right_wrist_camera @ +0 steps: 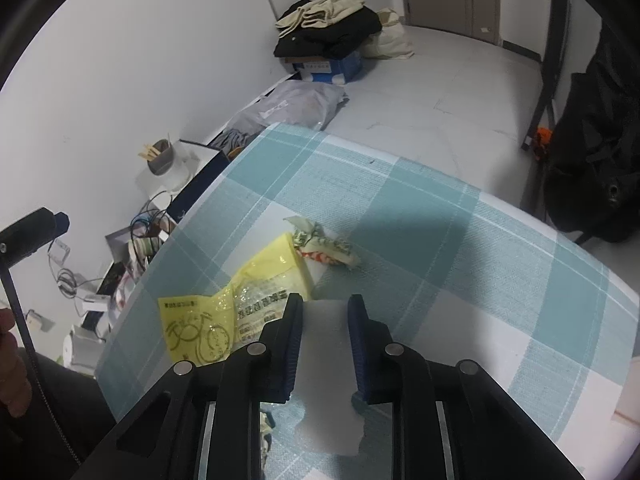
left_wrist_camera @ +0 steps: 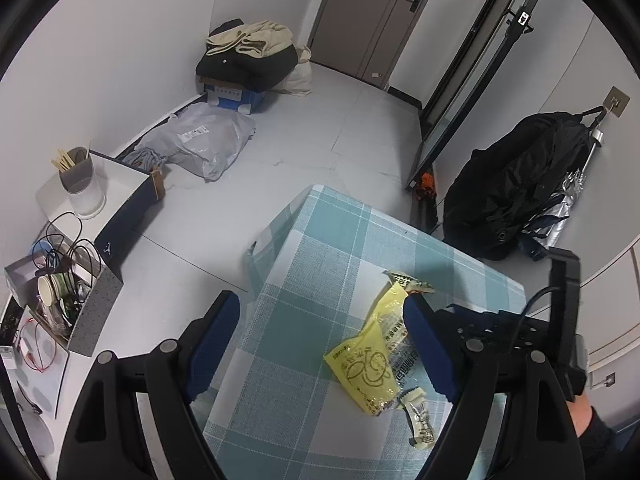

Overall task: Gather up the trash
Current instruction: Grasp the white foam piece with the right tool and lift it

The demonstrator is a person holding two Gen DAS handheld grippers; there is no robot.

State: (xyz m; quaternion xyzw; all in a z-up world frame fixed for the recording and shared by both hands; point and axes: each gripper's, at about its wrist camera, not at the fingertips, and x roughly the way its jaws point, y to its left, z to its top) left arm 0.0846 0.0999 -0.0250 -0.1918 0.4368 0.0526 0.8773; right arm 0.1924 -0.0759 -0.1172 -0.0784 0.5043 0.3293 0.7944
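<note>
Two grippers: both over bench (left_wrist_camera: 320, 240)
Left gripper (left_wrist_camera: 320, 312): jaws wide apart, right finger over wrapper (left_wrist_camera: 368, 364)
Right gripper (right_wrist_camera: 325, 304): jaws clamped on tissue (right_wrist_camera: 326, 380)
Wrapper: yellow, flat on bench
Scrap (right_wrist_camera: 324, 246): crumpled, touching wrapper

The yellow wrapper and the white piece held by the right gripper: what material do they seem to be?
Yellow wrapper: probably thin plastic film, glossy, creased, partly transparent. White piece between the right gripper fingers: likely tissue paper, matte, with a ragged torn edge.
</note>
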